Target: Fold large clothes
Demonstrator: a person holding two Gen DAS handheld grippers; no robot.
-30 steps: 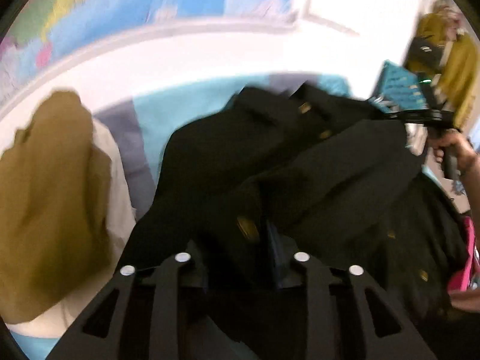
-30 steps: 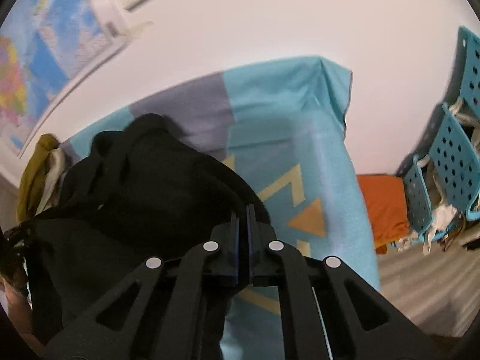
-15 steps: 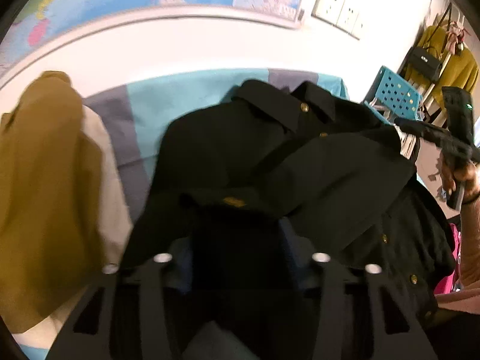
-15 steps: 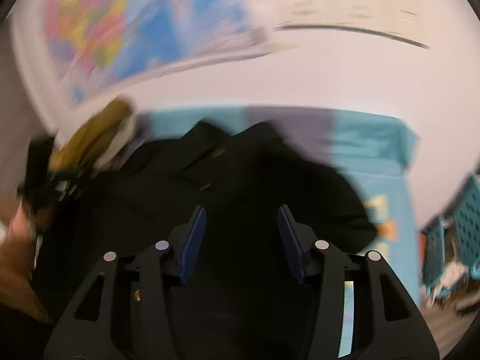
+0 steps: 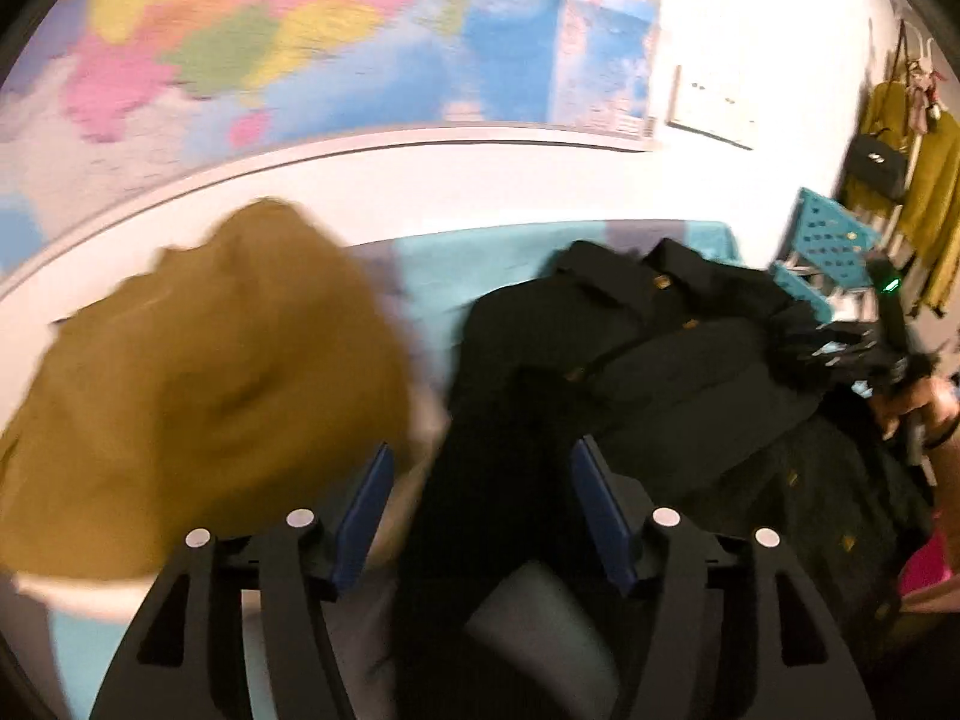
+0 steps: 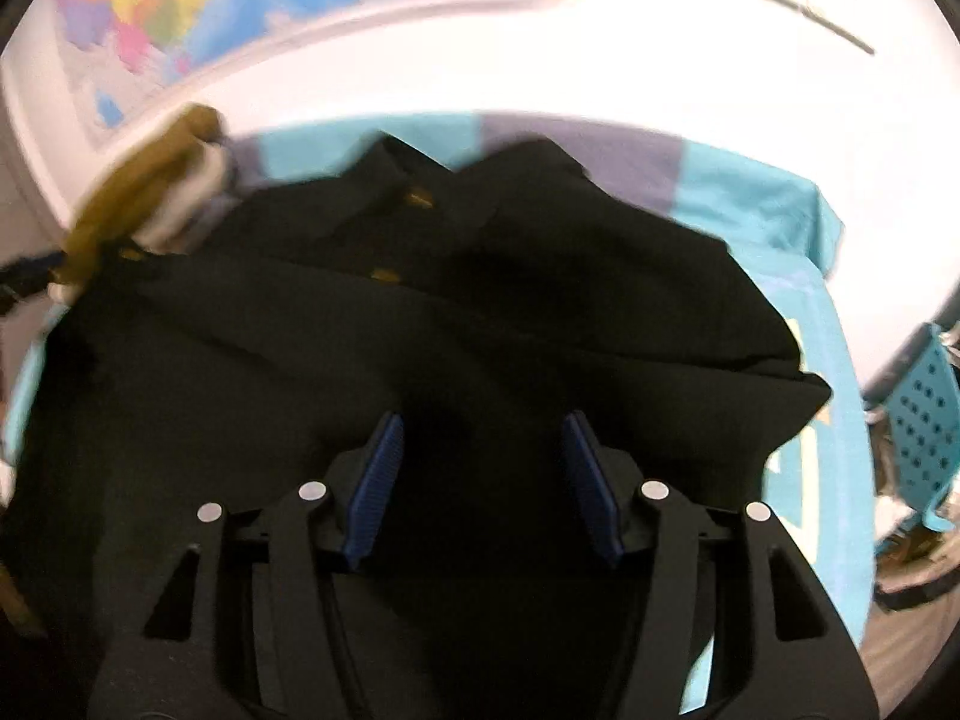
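A black coat (image 5: pixel 660 360) with gold buttons (image 5: pixel 662 282) lies partly folded on a table covered with a teal cloth (image 5: pixel 468 264). My left gripper (image 5: pixel 483 480) hovers over the coat's left edge. Its jaws are opening, and black fabric lies below the gap with neither pad pressing on it. In the right wrist view the coat (image 6: pixel 540 276) fills the middle. My right gripper (image 6: pixel 483 462) is above it, jaws opening, with no fabric pinched. A hand (image 5: pixel 918 408) holds that gripper at the coat's right side.
A mustard garment (image 5: pixel 210 390) on a white one is heaped left of the coat, touching its edge, and the mustard garment (image 6: pixel 150 180) also shows in the right wrist view. Perforated teal chairs (image 6: pixel 924 420) stand past the table's right end. A wall map (image 5: pixel 300 30) hangs behind, and clothes and a black bag (image 5: pixel 876 162) hang at the far right.
Both grippers were shut on black fabric and have let go and opened. The left view swung left toward the mustard heap. The right gripper moved from the coat's edge to over its middle.
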